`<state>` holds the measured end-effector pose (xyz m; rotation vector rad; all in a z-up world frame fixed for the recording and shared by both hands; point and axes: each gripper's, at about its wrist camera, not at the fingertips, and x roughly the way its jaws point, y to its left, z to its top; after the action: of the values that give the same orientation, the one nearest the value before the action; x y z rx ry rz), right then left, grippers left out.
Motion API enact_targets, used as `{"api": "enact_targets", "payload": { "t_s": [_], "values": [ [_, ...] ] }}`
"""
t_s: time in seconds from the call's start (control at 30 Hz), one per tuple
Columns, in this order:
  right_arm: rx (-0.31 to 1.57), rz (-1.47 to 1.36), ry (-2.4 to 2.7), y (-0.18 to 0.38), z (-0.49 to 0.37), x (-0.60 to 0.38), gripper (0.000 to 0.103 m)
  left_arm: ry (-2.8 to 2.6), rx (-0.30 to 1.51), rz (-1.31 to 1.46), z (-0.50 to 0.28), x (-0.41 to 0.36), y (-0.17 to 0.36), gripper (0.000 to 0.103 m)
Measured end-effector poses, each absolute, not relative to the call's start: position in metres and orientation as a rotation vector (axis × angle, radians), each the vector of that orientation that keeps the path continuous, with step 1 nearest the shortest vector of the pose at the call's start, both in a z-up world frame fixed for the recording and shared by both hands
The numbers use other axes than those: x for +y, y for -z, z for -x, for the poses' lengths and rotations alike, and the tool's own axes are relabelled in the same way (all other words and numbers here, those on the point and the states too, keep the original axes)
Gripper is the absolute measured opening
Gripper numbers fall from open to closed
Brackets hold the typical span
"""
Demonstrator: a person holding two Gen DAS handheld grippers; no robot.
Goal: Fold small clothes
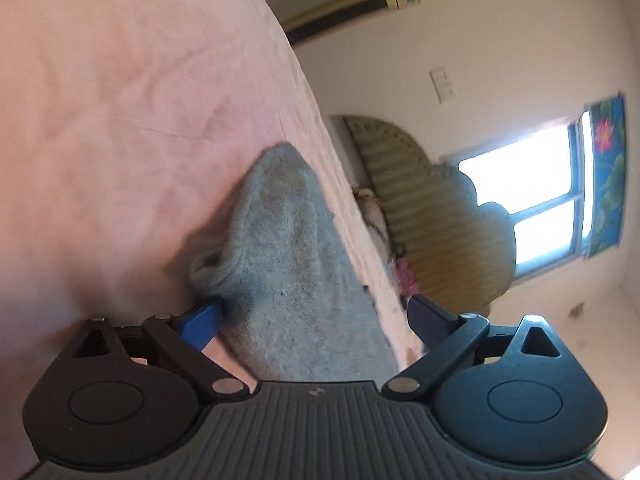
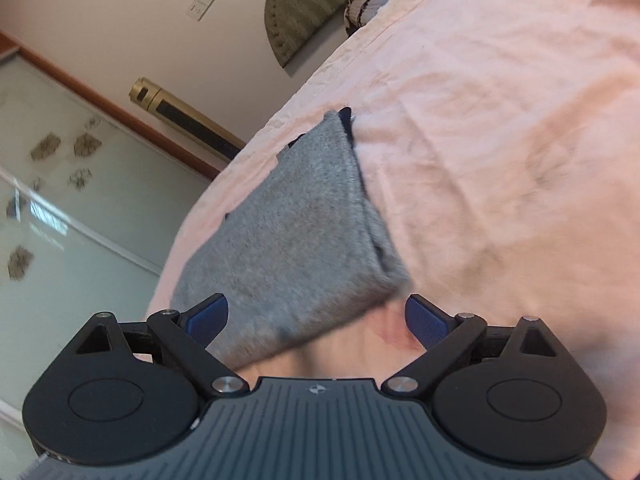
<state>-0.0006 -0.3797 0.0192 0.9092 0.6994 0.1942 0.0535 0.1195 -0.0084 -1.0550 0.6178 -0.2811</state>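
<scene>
Two hand-held grippers of mine hang over the pink bed (image 2: 500,128). My left hand-held gripper (image 1: 316,316) stands wide, and the grey garment (image 1: 288,256) lies between its fingers, near the bed's edge. My right hand-held gripper (image 2: 316,318) is wide too, gripping nothing, with the folded grey garment (image 2: 296,232) just ahead. Beyond the bed stand a headboard (image 2: 312,4) and a gold tower fan (image 2: 176,116).

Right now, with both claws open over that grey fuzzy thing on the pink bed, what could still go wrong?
1. The folded grey garment lies close to the edge of the pink sheet; a nudge might push it off.
2. The left gripper has one fingertip right against a loose fold, so it might snag and undo the fold.
3. The right gripper is open close to the near corner and might drag it.
</scene>
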Motion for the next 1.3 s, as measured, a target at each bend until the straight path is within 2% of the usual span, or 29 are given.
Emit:
{"api": "enact_targets", "payload": {
  "t_s": [0.03, 0.07, 0.1, 0.13, 0.17, 0.23, 0.33, 0.57, 0.67, 0.83, 0.87, 0.93, 0.97, 1.0, 1.03, 1.07, 1.1, 1.13, 1.17, 1.2, 1.3],
  "values": [
    [0.699, -0.942, -0.184, -0.015, -0.008, -0.378, 0.095, 0.265, 0.623, 0.999, -0.061, 0.112, 0.005, 0.098],
    [0.679, -0.949, -0.167, -0.014, -0.014, -0.376, 0.089, 0.266, 0.624, 0.952, -0.067, 0.104, 0.003, 0.091],
    [0.675, -0.935, -0.148, -0.012, -0.020, -0.373, 0.072, 0.269, 0.634, 0.907, -0.072, 0.098, 0.004, 0.054],
    [0.692, -0.936, -0.151, -0.008, -0.026, -0.371, 0.049, 0.239, 0.680, 0.858, -0.079, 0.094, 0.005, 0.031],
    [0.731, -0.965, -0.155, 0.000, -0.032, -0.369, 0.016, 0.200, 0.731, 0.836, -0.086, 0.093, 0.010, 0.010],
    [0.718, -0.949, -0.134, 0.006, -0.029, -0.364, 0.013, 0.212, 0.715, 0.882, -0.085, 0.100, 0.015, 0.009],
    [0.690, -0.961, -0.129, 0.003, -0.020, -0.363, 0.013, 0.218, 0.680, 0.799, -0.079, 0.097, 0.000, 0.006],
    [0.624, -0.922, -0.191, -0.036, 0.000, -0.366, 0.013, 0.281, 0.588, 0.799, -0.043, 0.110, -0.038, 0.003],
    [0.618, -0.909, -0.214, -0.044, 0.010, -0.368, 0.013, 0.296, 0.604, 0.845, -0.028, 0.120, -0.032, 0.003],
    [0.667, -0.949, -0.183, -0.026, 0.017, -0.381, 0.013, 0.261, 0.669, 0.944, -0.024, 0.140, -0.005, 0.003],
    [0.694, -0.974, -0.181, -0.019, 0.016, -0.381, 0.018, 0.223, 0.688, 0.964, -0.025, 0.140, 0.000, 0.004],
    [0.720, -0.976, -0.137, -0.014, 0.017, -0.379, 0.043, 0.172, 0.732, 1.023, -0.028, 0.138, 0.011, 0.011],
    [0.714, -0.955, -0.114, -0.016, 0.019, -0.376, 0.073, 0.168, 0.740, 1.049, -0.027, 0.137, 0.016, 0.030],
    [0.675, -0.952, -0.119, -0.017, 0.025, -0.373, 0.088, 0.169, 0.729, 1.068, -0.028, 0.135, 0.020, 0.042],
    [0.645, -0.952, -0.137, -0.019, 0.029, -0.370, 0.091, 0.167, 0.693, 1.073, -0.027, 0.132, 0.019, 0.046],
    [0.641, -0.952, -0.142, -0.019, 0.030, -0.365, 0.090, 0.158, 0.668, 1.071, -0.028, 0.127, 0.018, 0.056],
    [0.655, -0.954, -0.140, -0.018, 0.027, -0.362, 0.089, 0.158, 0.649, 1.066, -0.033, 0.122, 0.015, 0.071],
    [0.667, -0.953, -0.127, -0.015, 0.021, -0.358, 0.088, 0.164, 0.634, 1.058, -0.039, 0.115, 0.011, 0.079],
    [0.665, -0.957, -0.116, -0.012, 0.015, -0.355, 0.088, 0.167, 0.625, 1.049, -0.046, 0.109, 0.008, 0.095],
    [0.647, -0.969, -0.112, -0.011, 0.009, -0.353, 0.088, 0.165, 0.627, 1.037, -0.053, 0.102, 0.004, 0.103],
    [0.622, -1.025, -0.111, -0.008, -0.012, -0.350, 0.087, 0.117, 0.623, 0.986, -0.071, 0.090, 0.000, 0.102]
  ]
}}
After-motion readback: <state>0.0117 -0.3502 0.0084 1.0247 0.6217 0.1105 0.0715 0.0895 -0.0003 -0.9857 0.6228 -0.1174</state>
